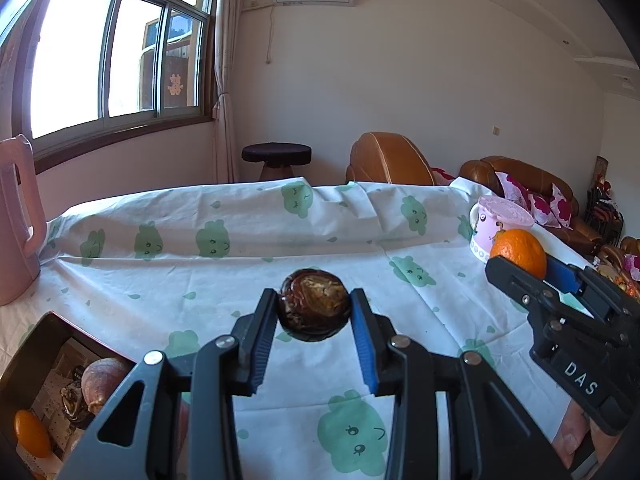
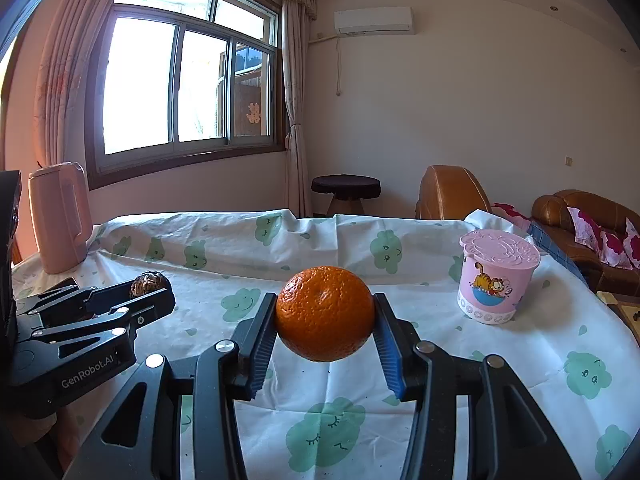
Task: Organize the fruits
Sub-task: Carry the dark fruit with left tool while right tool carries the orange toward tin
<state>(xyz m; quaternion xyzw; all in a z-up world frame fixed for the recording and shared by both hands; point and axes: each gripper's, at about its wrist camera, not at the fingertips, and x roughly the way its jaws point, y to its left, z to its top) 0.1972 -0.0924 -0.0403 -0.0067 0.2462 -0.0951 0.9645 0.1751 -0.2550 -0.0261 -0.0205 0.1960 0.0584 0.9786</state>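
Orange (image 2: 325,313), bright and dimpled, pinched by right gripper (image 2: 325,316); left gripper (image 1: 314,306) clamps dark brown fruit (image 1: 314,304)

**Surfaces and finishes**

The orange (image 2: 325,312) has a pitted, slightly glossy peel. The dark fruit (image 1: 314,305) looks shiny and wrinkled, perhaps a leathery rind; the view blurs it. Both grippers (image 1: 314,334) (image 2: 325,344) are matt black plastic with ribbed blue pads (image 1: 366,344) and bright metal pins. The tablecloth (image 2: 440,360) is thin creased cloth. At its right edge, the pink cup (image 2: 496,280) is smooth plastic; at its left corner, the jug (image 2: 60,220) is matt.
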